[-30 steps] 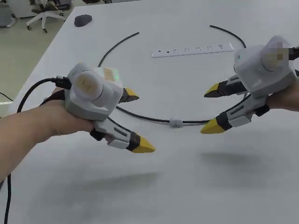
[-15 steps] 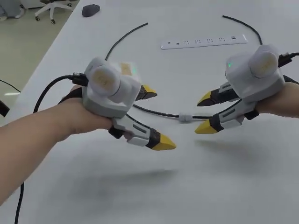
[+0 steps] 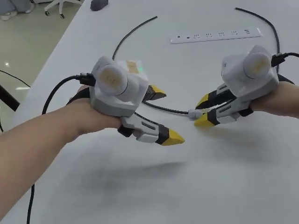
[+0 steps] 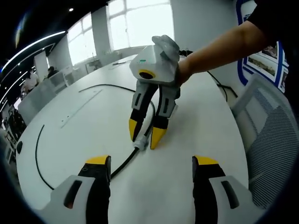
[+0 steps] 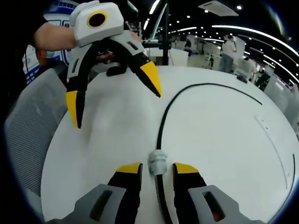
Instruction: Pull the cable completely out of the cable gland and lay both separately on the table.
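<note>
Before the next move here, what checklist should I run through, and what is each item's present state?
1. Right gripper straddles the gland: ok.
2. Its jaws clamped on the gland: not ok, small gaps show on both sides.
3. Left gripper open and ready: ok.
4. Left gripper gripping the cable: not ok.
5. Cable out of the gland: not ok, it runs through it.
</note>
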`<move>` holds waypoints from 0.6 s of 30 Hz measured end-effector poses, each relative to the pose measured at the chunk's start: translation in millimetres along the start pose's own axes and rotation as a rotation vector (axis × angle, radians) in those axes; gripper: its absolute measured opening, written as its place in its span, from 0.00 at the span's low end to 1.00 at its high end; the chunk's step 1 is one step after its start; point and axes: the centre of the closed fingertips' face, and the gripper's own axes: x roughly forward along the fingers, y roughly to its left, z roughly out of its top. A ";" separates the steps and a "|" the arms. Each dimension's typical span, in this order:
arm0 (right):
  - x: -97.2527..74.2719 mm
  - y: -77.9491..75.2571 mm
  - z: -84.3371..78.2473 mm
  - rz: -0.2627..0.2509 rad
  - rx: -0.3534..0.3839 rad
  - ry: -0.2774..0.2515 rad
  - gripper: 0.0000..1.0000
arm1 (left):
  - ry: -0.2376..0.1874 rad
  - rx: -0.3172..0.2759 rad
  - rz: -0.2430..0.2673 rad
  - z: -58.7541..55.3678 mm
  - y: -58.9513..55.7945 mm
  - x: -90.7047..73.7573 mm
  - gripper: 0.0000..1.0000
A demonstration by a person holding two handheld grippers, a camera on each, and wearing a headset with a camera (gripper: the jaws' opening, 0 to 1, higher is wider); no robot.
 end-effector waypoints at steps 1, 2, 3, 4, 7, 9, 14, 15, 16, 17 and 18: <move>-0.4 0.1 -1.3 -0.001 -0.004 0.005 0.18 | 0.005 -0.006 -0.001 -1.1 0.5 -0.3 0.69; 0.0 -0.4 -1.3 -0.006 -0.013 0.003 0.18 | 0.011 -0.007 0.002 -2.5 1.7 -0.6 0.70; 0.1 -0.4 -1.7 -0.006 -0.010 0.001 0.18 | 0.012 -0.005 0.002 -2.9 2.1 -0.9 0.71; 0.2 1.0 -2.1 0.003 0.001 -0.002 0.16 | 0.009 -0.009 0.003 -2.5 2.6 -1.3 0.71; -1.5 0.4 -3.9 0.001 -0.009 0.002 0.09 | -0.005 -0.026 0.003 -0.3 2.5 -0.9 0.70; -0.8 0.6 -3.5 0.001 -0.012 0.001 0.09 | -0.014 -0.038 0.003 1.0 2.0 0.0 0.70; 1.3 -0.2 -2.2 -0.027 0.005 0.023 0.08 | 0.015 -0.022 0.003 -6.3 -1.0 1.7 0.69; 0.9 1.3 -2.1 -0.029 0.015 0.025 0.08 | 0.013 -0.030 -0.007 -6.5 -2.9 1.6 0.70; 0.6 2.1 -2.6 -0.028 0.022 0.028 0.08 | 0.014 -0.033 -0.008 -6.6 -3.3 1.6 0.70; -0.9 5.3 -2.9 -0.022 0.031 0.027 0.08 | 0.013 -0.036 -0.006 -6.6 -2.7 1.3 0.70; -1.9 8.9 -4.3 -0.013 0.035 0.032 0.08 | 0.010 -0.035 -0.003 -5.9 -1.9 1.2 0.70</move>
